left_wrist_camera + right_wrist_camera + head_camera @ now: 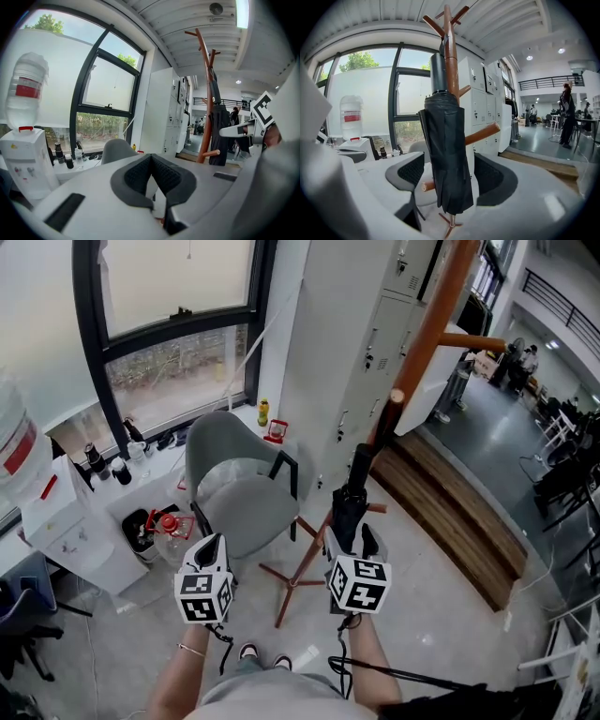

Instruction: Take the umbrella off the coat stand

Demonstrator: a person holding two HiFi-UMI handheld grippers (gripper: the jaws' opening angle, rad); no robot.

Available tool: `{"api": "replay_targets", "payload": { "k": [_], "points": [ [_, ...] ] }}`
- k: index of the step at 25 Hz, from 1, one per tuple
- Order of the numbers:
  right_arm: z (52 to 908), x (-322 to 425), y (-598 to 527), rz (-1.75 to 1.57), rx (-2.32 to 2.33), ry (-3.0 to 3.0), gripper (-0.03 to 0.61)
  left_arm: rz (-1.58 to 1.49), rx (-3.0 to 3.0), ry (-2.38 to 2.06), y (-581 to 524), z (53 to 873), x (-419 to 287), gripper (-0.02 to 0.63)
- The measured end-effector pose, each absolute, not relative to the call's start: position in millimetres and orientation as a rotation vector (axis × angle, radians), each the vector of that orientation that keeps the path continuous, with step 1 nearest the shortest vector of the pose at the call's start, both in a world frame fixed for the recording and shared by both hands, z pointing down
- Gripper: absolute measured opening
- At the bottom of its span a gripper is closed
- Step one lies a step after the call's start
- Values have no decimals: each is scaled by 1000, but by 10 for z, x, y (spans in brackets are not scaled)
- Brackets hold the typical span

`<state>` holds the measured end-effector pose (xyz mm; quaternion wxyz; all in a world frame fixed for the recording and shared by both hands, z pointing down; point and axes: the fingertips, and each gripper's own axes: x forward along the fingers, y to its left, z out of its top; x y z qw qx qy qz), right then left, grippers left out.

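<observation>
— Between the pads [411, 172] of the right gripper [450, 174]: sighting the umbrella [444, 140], black, furled, hanging upright against the coat stand [449, 56]. Bracketing it with jaws spread wide; pressing on nothing, by the look of it.

— Judging which step?

— Lining up for the grasp, probably. Not yet gripping, not yet lifting.

— Sitting how, against the pads?

— Roughly centred, filling most of the gap, leaving only slim margins on either side. Reaching down just below pad level with its tip.

— Calling for what next?

— Closing firmly on the furled fabric, then likely raising until the top end is clearing its hook, then drawing away from the pole. Minding the pegs [482, 133] crossing behind the fabric.

— Doing what with the left gripper [151, 161]?

— Idling well off to the left of the umbrella, jaws pressed together, carrying nothing.
</observation>
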<state>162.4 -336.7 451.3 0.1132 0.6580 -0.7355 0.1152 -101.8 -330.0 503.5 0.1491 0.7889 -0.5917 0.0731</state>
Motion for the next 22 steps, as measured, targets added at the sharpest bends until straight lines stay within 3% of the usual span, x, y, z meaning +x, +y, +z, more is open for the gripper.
{"api": "replay_targets", "payload": {
  "k": [22],
  "points": [
    [4660, 1607, -3727, 272, 1885, -2094, 303, 257, 2231, -1712, -3333, 5163, -1044, 1]
  ]
}}
